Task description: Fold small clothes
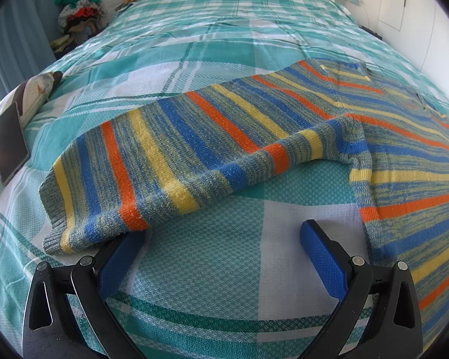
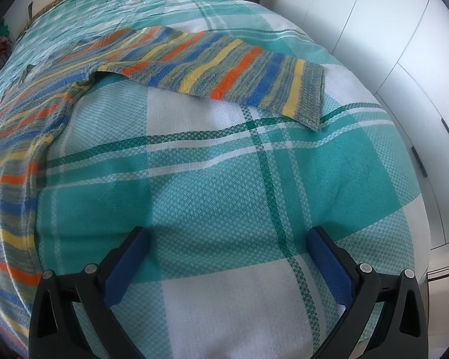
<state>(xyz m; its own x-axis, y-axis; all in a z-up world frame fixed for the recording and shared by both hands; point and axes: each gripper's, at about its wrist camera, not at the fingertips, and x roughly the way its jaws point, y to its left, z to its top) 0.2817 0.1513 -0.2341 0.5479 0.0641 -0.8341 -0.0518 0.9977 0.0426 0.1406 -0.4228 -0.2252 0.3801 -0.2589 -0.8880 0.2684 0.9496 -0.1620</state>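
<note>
Nearest the lens in the left wrist view, the left gripper (image 1: 224, 239) stands with its two black arms spread wide and its blue, dimpled pads well apart, holding nothing; the tip of its left pad (image 1: 121, 261) sits at the lower hem of a sleeve and seems to touch it, though the overlap hides the contact. The right gripper (image 2: 227, 245) is spread just as wide, empty, over bare bedspread with no cloth between its pads. Under both lies the bedspread (image 1: 212, 272), a large woven cover with a waffle-like texture in teal, white and dark green plaid, covering the whole bed. On it is spread the sweater (image 1: 404, 155), a knitted piece in mottled grey-green with bands of blue, orange and yellow; its body lies to the right in the left view, and one sleeve (image 1: 152, 161) reaches out leftward, slightly rumpled, ending in a ribbed cuff. In the right wrist view the other sleeve (image 2: 224, 68) lies flat and straight, well ahead of the gripper, its ribbed cuff (image 2: 311, 92) squared off. White cupboard doors (image 2: 404, 59) run along one side of the bed. A heap of clothes (image 1: 77, 15) sits in the far corner beside a blue curtain (image 1: 18, 39), and a dark flat phone (image 1: 10, 140) rests on a pillow at the bed's left edge.
</note>
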